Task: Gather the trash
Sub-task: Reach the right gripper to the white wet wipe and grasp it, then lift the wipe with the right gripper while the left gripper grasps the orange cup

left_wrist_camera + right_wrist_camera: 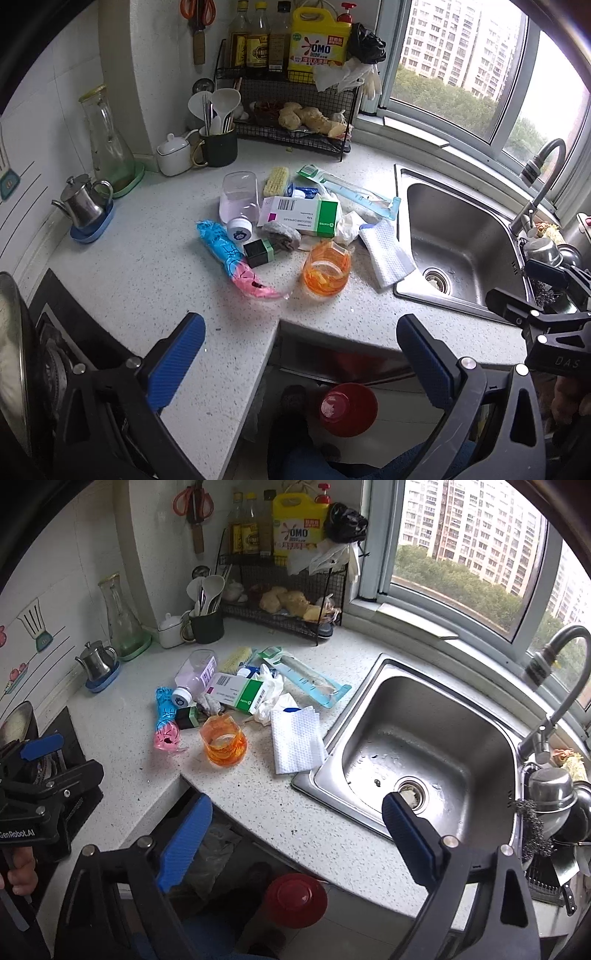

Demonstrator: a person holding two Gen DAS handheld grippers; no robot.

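Trash is all lying on the countertop beside the sink: medicine box, orange cup, paper towel. Left gripper and right gripper are hanging wide and empty; nothing is collected yet.

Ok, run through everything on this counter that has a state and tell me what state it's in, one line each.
Left gripper: open, empty.
Right gripper: open, empty.
Orange cup: upright, near the counter edge.
Clear bottle: on its side.
White-and-green box: lying flat, closed.
Blue-and-pink wrapper: lying flat.
White cloth: folded, overhanging the sink.
Faucet: no water running.
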